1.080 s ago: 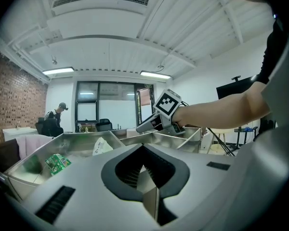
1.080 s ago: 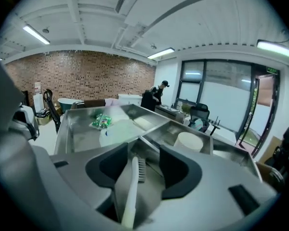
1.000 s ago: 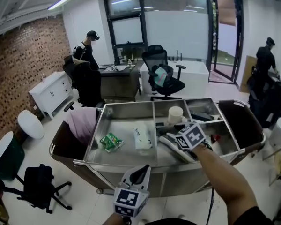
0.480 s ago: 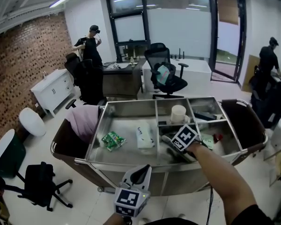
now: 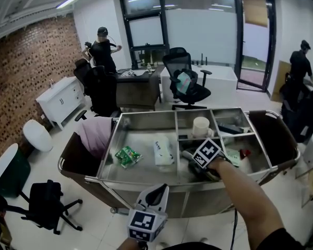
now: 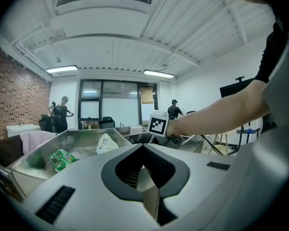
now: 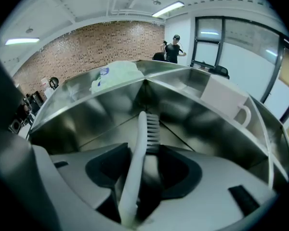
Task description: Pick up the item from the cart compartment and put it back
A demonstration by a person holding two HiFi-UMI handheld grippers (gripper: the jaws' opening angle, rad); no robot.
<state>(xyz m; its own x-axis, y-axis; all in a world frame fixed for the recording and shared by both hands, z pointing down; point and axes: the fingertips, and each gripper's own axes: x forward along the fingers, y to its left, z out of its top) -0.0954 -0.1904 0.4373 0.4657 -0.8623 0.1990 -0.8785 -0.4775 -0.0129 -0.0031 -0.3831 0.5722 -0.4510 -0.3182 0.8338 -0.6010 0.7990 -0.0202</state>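
At the steel cart [image 5: 141,116], middle front compartment: right gripper [image 7: 145,154] is down inside it, fingers clamped on the handle of a white brush [image 7: 140,131], bristle head pointing toward the far corner where the dividers meet. Whether the brush head touches the compartment floor cannot be told. A white mug [image 7: 225,100] stands in the next compartment behind the divider; a green packet [image 5: 127,156] and a white pouch [image 5: 162,151] lie apart in the large left bay. Left gripper [image 6: 143,151] hangs low in front of the cart, fingers closed together on nothing, taking no part. Judgement: the item is in hand and low in its own compartment, so this is either the start of the lift or the put-back. Next move calls for either a straight rise clear of the divider walls, or lowering until the brush rests flat, then parting the fingers and backing out without dragging it
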